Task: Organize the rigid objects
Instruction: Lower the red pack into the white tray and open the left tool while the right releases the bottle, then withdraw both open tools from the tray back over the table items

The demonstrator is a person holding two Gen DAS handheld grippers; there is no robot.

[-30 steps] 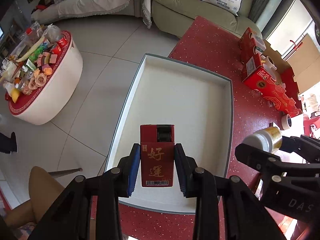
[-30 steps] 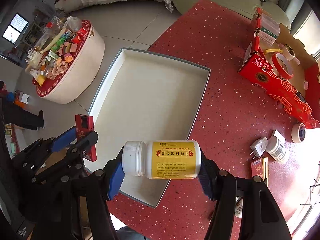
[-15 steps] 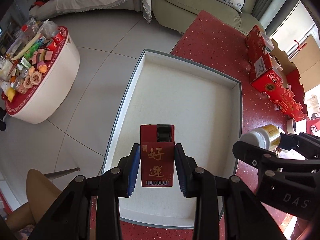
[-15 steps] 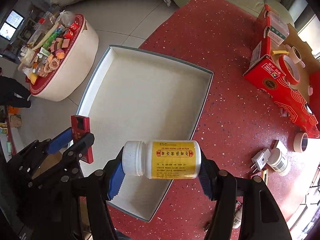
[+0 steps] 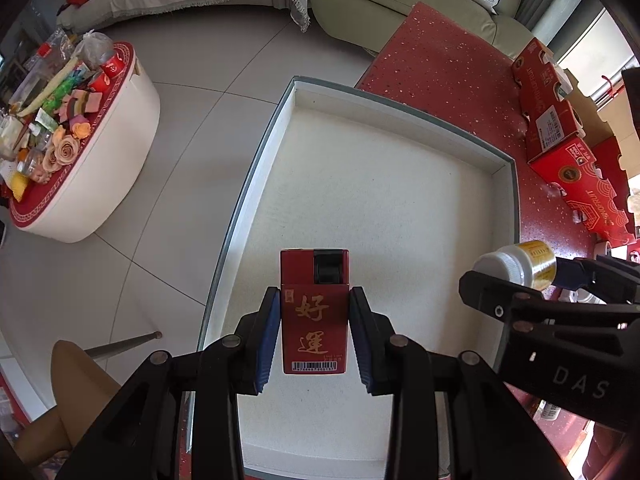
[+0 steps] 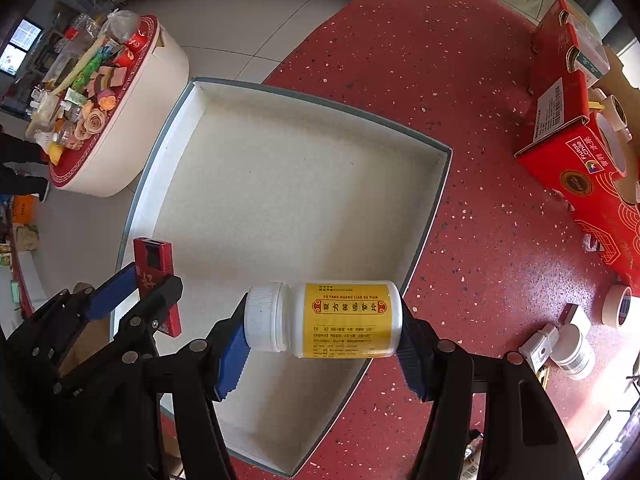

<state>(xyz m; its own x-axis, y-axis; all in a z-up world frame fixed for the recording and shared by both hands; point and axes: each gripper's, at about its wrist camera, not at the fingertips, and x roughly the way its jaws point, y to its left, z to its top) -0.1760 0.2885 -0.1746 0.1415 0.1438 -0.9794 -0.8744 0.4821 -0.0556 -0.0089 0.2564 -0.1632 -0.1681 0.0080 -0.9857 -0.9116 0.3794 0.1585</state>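
Note:
My left gripper (image 5: 314, 334) is shut on a small red box with gold characters (image 5: 314, 312) and holds it above the near part of a shallow white tray (image 5: 400, 208). The box also shows in the right wrist view (image 6: 154, 276). My right gripper (image 6: 322, 332) is shut on a white pill bottle with a yellow label (image 6: 324, 322), held sideways above the tray's (image 6: 304, 192) near right edge. The bottle shows in the left wrist view (image 5: 516, 262) at the right. The tray holds nothing.
The tray lies on a red speckled table (image 6: 460, 80). Red cartons (image 6: 576, 160) stand at the far right. Tape rolls (image 6: 618, 304), a white jar (image 6: 574, 354) and a plug (image 6: 538, 346) lie near right. A round stand with clutter (image 5: 68, 132) is on the floor at left.
Both grippers have moved forward and a little lower over the tray, still holding the red box and the bottle. The tray looks larger and nearer.

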